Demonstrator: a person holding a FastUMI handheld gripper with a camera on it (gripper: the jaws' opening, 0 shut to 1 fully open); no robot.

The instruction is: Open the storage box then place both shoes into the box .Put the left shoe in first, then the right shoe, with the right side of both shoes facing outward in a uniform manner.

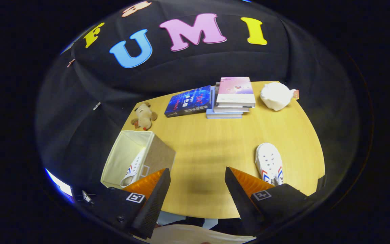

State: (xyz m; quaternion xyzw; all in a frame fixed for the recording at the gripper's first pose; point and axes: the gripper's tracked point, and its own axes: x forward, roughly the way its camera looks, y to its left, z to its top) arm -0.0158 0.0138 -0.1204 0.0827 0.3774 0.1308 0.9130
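Gripper [197,179] jaws spread, empty; one shoe [133,168] inside box [161,154], other shoe [269,162] on table [208,142].

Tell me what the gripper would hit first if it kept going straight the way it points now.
Probably nothing at first: the open gripper has bare table ahead of its fingers. Further along that line sits the stack of books, though depth is hard to judge.

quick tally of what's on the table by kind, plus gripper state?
Shoes: 2, one in the storage box, one on the table
Storage boxes: 1, open
Books: 4, blue book beside a stack of 3
Soft toys: 2, brown plush, white plush
Total: 9
Gripper: open, holding nothing.
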